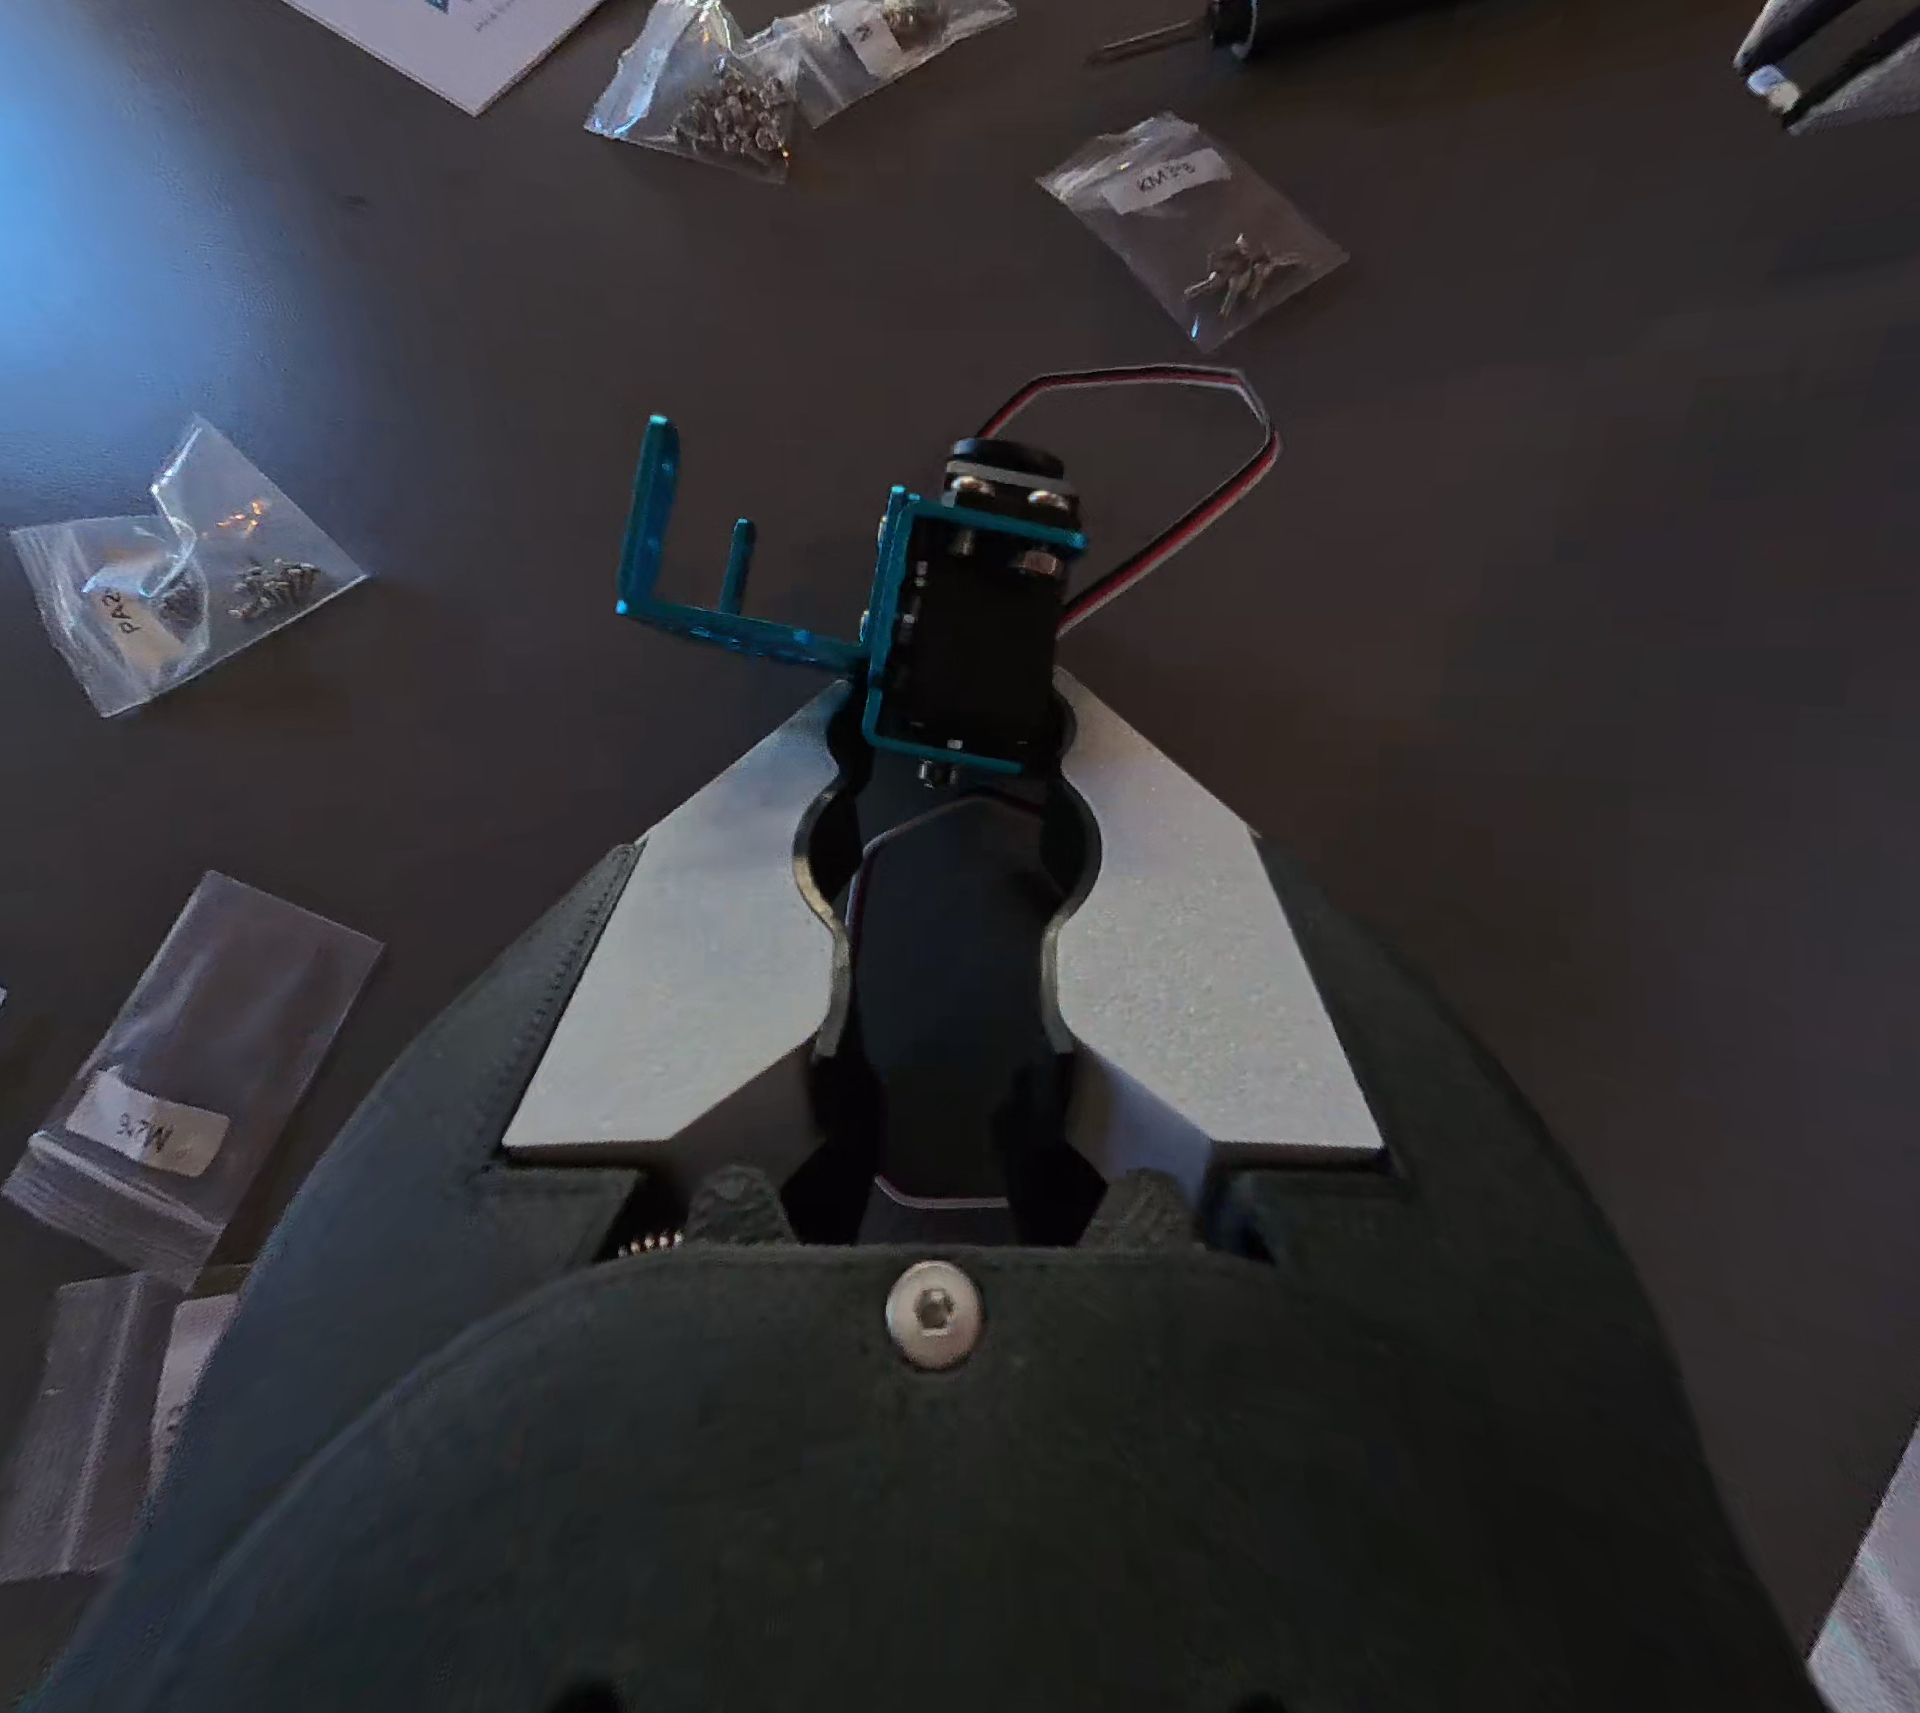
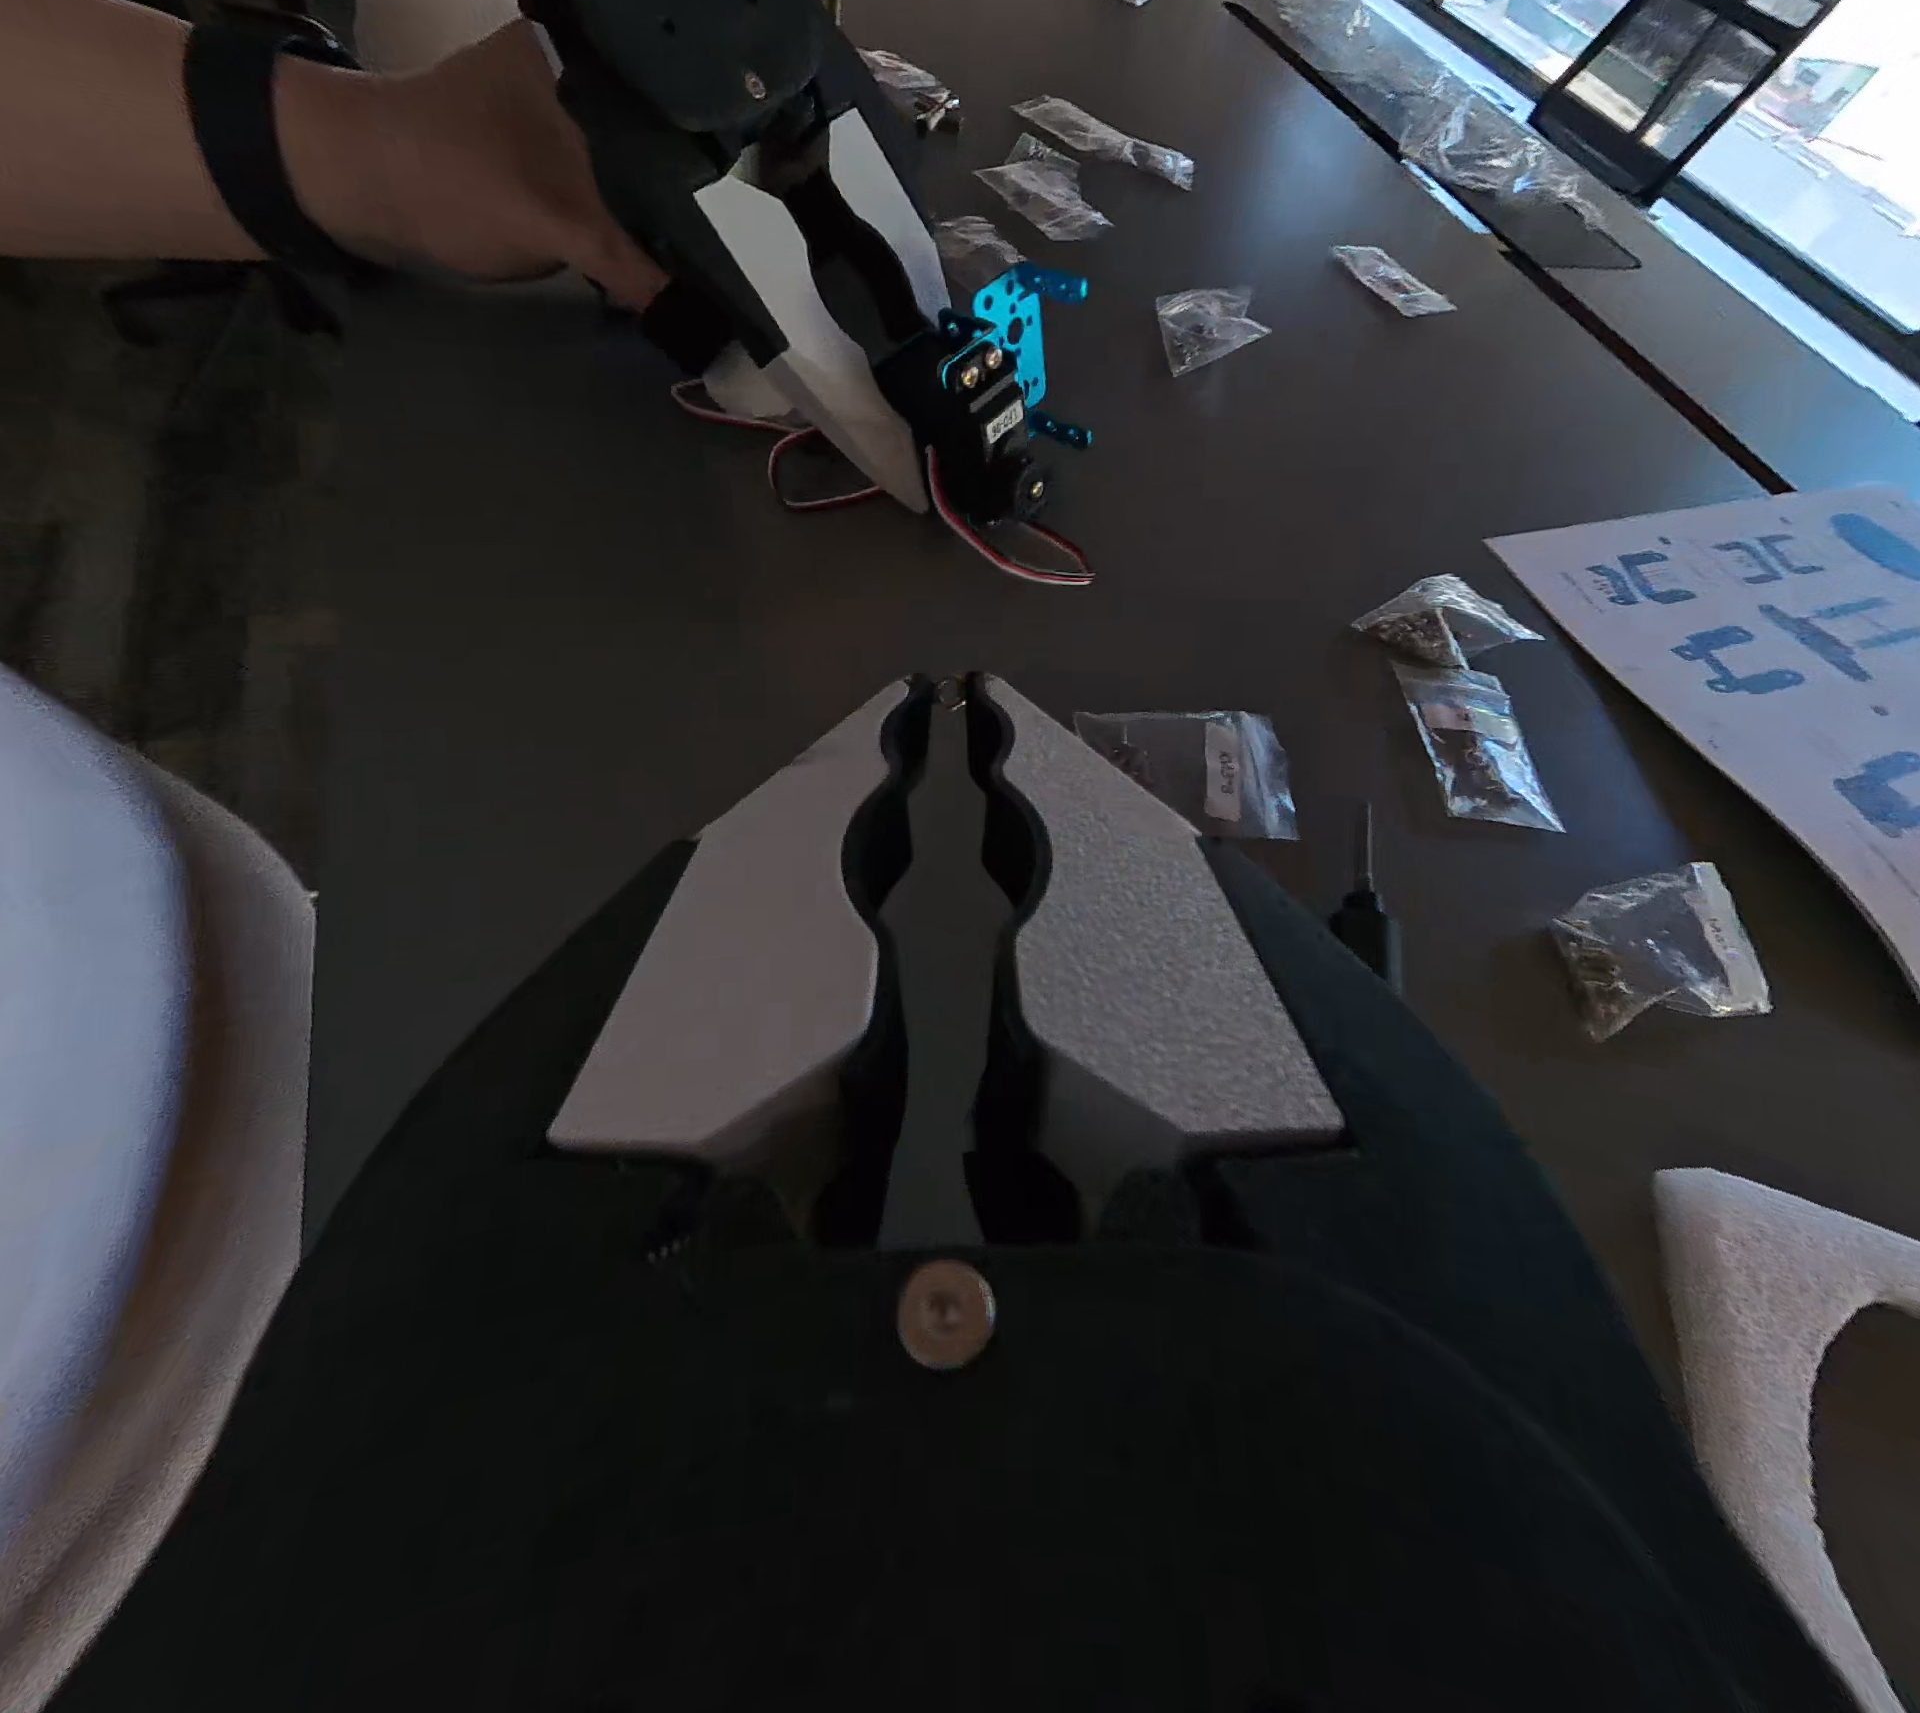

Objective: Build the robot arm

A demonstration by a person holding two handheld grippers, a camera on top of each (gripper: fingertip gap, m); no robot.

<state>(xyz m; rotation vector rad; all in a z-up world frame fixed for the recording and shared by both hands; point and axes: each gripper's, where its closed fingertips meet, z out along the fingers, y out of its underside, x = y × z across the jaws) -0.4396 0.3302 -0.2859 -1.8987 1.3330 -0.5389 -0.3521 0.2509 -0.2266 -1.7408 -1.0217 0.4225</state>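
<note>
So the left tongs (image 1: 951, 707) are clamped on a black servo (image 1: 977, 624) with its blue bracket (image 1: 727, 614). Right tongs (image 2: 943, 689) pinch a tiny screw (image 2: 948, 695) above the bench (image 2: 623, 624).

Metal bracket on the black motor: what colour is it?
Blue bracket, clearest in the right wrist view.

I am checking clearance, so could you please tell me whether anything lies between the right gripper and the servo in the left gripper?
Nothing visible: only bare table and the wire loop lie between the right gripper, shut on a small metal part, and the servo.
</note>
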